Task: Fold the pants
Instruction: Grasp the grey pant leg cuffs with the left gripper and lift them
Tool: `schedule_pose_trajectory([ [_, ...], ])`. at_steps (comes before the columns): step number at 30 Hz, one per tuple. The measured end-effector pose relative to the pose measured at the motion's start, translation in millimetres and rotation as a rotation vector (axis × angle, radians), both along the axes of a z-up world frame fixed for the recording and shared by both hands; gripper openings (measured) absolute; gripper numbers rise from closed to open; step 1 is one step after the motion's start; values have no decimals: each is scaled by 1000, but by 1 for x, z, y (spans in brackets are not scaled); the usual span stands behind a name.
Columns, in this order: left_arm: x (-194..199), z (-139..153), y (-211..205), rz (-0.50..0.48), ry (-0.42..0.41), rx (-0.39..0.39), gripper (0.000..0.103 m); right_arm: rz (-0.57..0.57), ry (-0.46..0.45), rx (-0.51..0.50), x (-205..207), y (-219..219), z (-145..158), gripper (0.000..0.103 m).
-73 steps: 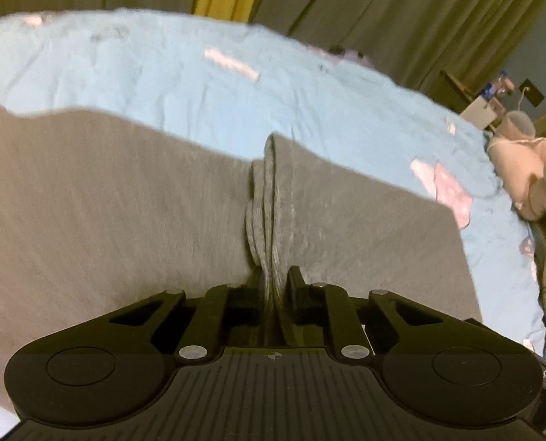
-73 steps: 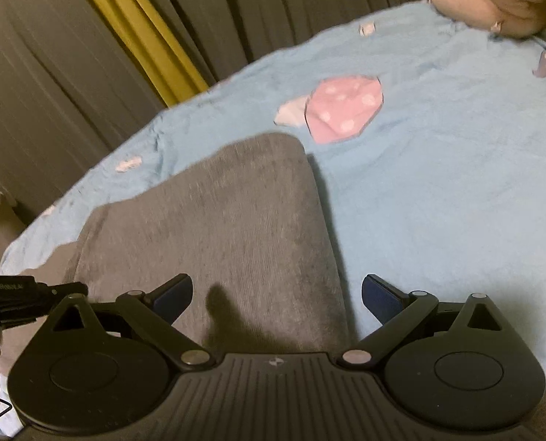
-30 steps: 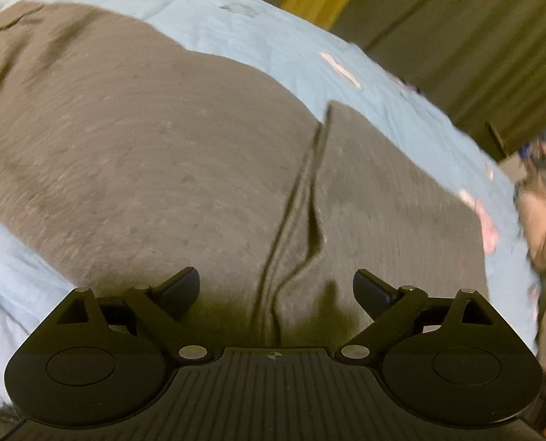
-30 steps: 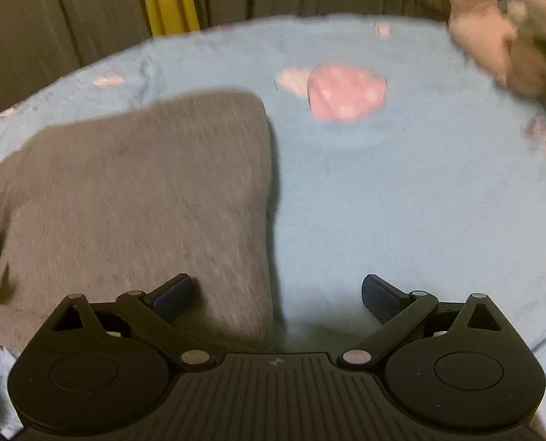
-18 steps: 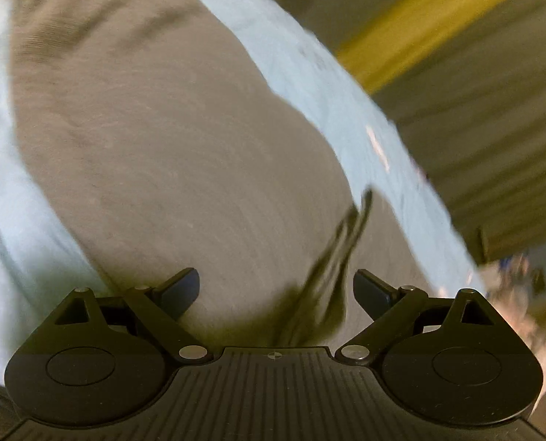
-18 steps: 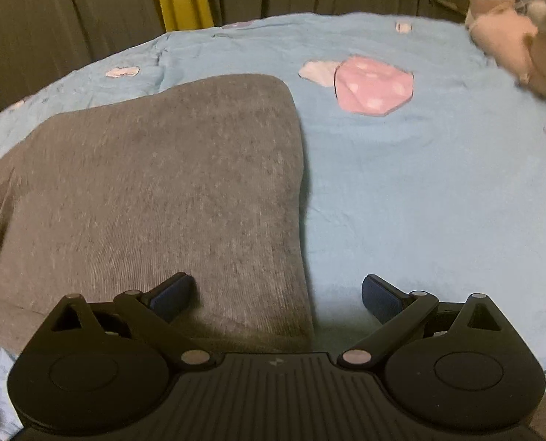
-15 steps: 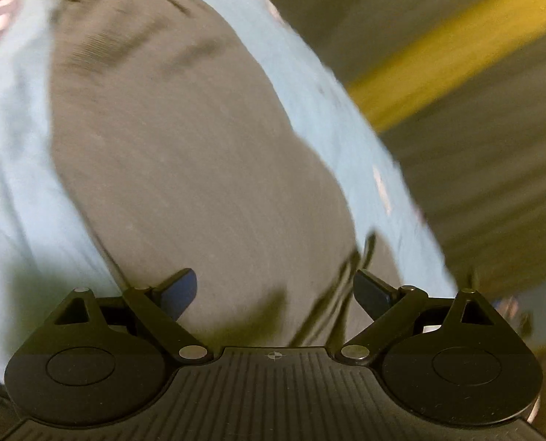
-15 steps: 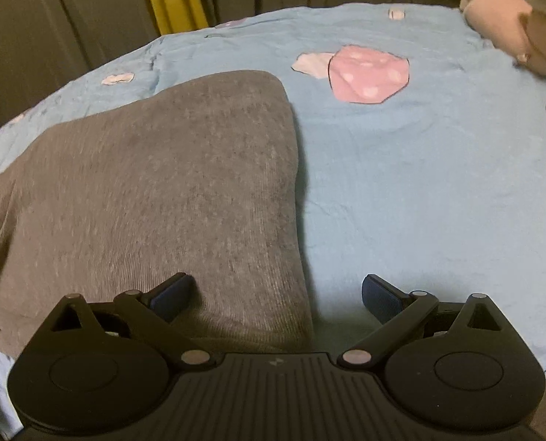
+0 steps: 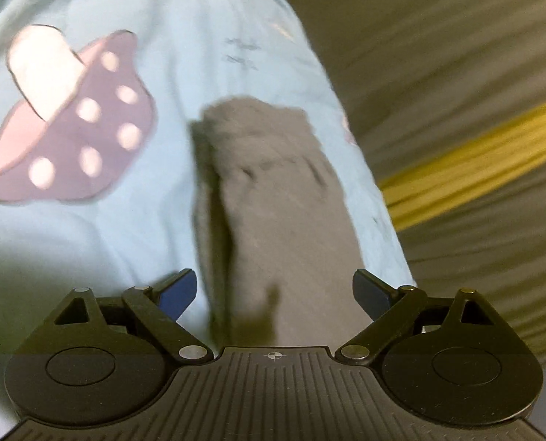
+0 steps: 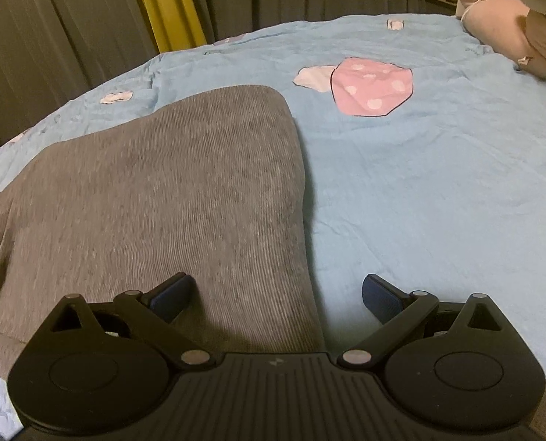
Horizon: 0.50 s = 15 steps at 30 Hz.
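Both grippers, left (image 9: 273, 290) and right (image 10: 274, 294), are hovering with jaws spread, empty, over the pants (image 10: 170, 198), seemingly lining up another fold.

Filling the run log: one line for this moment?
left tool open | right tool open | grey pants lying on blue bedspread, unheld

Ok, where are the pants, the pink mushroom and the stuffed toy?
pants (image 10: 184, 191): right wrist view, middle of the grey folded fabric.
pink mushroom (image 10: 370, 86): right wrist view, on its spotted cap, printed on the blue sheet.
stuffed toy (image 10: 508, 29): right wrist view, on its pink body, top right.
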<state>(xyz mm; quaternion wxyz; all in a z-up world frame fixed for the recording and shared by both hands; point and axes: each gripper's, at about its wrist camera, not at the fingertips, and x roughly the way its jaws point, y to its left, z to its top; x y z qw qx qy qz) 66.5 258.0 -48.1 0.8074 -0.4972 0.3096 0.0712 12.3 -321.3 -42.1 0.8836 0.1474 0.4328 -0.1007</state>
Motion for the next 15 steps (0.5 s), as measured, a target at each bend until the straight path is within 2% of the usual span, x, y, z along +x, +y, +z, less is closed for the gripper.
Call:
schedule_pose_trajectory([
  [4, 3, -11, 19, 12, -36, -67, 95, -4, -5, -3, 1, 1, -1, 99],
  [7, 10, -16, 23, 5, 5, -49, 87, -7, -12, -9, 3, 2, -1, 99],
  [11, 16, -21, 31, -11, -24, -78, 82, -8, -15, -14, 3, 2, -1, 99],
  [13, 25, -24, 34, -8, -1, -72, 79, -10, -16, -14, 3, 2, -1, 99],
  [15, 32, -29, 37, -8, 24, -62, 68, -12, -16, -17, 4, 3, -1, 99],
])
